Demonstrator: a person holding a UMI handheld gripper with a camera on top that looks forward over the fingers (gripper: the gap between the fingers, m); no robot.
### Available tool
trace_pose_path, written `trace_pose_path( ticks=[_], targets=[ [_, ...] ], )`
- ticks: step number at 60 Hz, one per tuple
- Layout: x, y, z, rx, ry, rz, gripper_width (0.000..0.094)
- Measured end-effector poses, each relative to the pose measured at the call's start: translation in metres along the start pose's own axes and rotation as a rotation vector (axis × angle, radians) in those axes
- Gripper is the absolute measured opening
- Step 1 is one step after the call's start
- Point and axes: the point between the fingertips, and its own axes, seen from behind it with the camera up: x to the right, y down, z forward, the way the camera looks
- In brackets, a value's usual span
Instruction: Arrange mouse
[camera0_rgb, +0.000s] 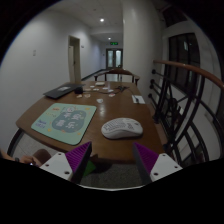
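— On the brown table (60, 105), where did we find the mouse (122, 127)?

— We saw it lying on the bare wood just beyond the gripper (112, 157), slightly past the gap between the fingers and touching neither of them. Beside the mouse, toward the left finger, lay a pale mat (62, 121) with a printed pattern.

— And how did we find the fingers?

— We saw them spread wide, the purple pads (78, 156) facing each other, with nothing held between them.

— What else did we note around the mouse?

— Farther along the table from the mouse sat a dark laptop (58, 91) and some papers (103, 88). Chairs (170, 110) stood close beside the mouse's edge of the table, and a doorway (116, 60) showed far beyond it.
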Motion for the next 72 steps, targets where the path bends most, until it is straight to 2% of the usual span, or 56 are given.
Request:
trace_pose_path(
  ticks=[7, 15, 30, 32, 35, 46, 51, 60, 66, 72],
  targets=[
    [-0.008, -0.009, 0.043, -0.014, -0.004, 0.014, 0.0834],
    [0.009, -0.032, 0.083, -0.018, 0.067, 0.060, 0.0825],
    [0.020, -0.075, 0.149, -0.093, 0.107, 0.094, 0.0813],
    [0.021, -0.077, 0.154, -0.095, 0.117, 0.101, 0.0766],
    [0.022, -0.080, 0.160, -0.092, 0.129, 0.110, 0.0556],
    [0.022, -0.083, 0.160, -0.065, 0.108, 0.145, 0.0367],
    [0.029, -0.079, 0.146, -0.074, 0.134, 0.170, 0.0343],
    [0.018, -0.134, 0.082, 0.043, 0.210, 0.119, 0.0347],
    [-0.044, -0.196, 0.046, 0.168, 0.142, 0.089, 0.0351],
    [-0.125, -0.217, 0.031, 0.214, 0.050, 0.085, 0.0374]
  ],
)
